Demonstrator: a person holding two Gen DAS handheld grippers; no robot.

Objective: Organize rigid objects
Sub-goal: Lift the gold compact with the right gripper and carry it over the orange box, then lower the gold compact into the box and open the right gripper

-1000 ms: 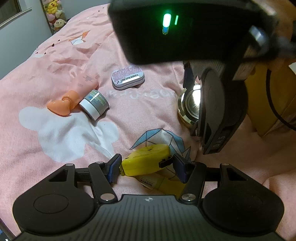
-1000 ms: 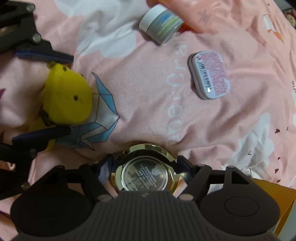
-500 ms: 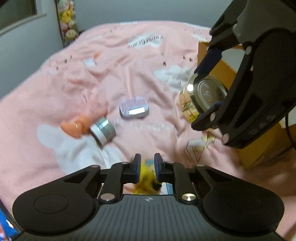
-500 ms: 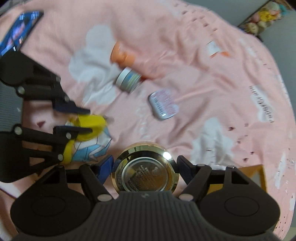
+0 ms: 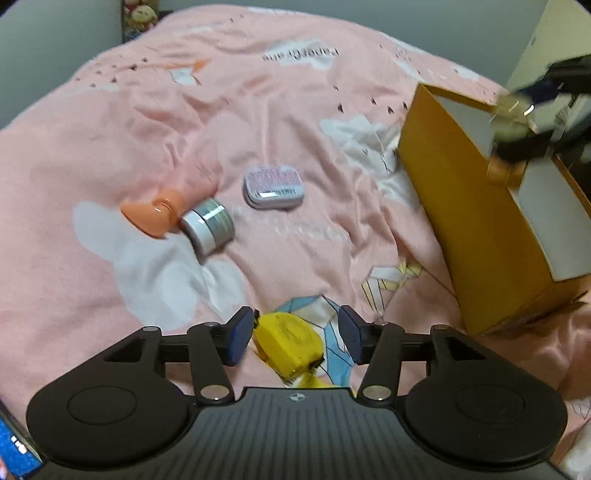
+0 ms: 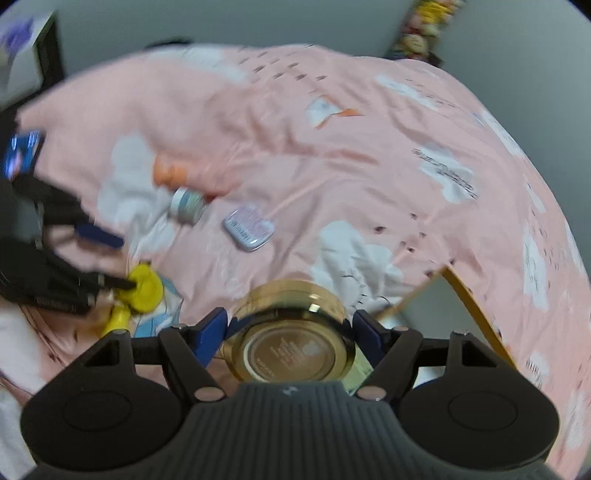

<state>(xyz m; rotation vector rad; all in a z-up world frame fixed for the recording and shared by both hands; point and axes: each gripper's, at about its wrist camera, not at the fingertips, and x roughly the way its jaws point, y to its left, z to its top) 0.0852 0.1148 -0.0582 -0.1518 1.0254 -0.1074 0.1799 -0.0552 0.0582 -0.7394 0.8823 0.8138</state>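
Note:
My right gripper point(image 6: 291, 332) is shut on a round gold tin point(image 6: 295, 347), held high in the air beside the rim of an open orange box point(image 6: 465, 295). In the left wrist view that tin point(image 5: 511, 118) hangs blurred over the box point(image 5: 461, 206). My left gripper point(image 5: 294, 336) hovers low over the pink bedspread, and its jaws are opening. A yellow tape measure point(image 5: 288, 341) lies on the bed between them, clear of the right pad. Farther back lie a peach tube point(image 5: 155, 216), a small silver jar point(image 5: 210, 230) and a flat pink-labelled tin point(image 5: 274, 186).
The bed is covered by a rumpled pink bedspread point(image 5: 295, 110) with white cloud prints. A lit phone point(image 5: 14, 446) sits at the near left edge. Plush toys point(image 5: 140, 14) stand against the grey wall beyond the bed.
The right gripper lifted the gold tin off the bed and carried it up toward the orange box. The left jaws shut, then parted again, and the yellow tape measure stayed on the bed.

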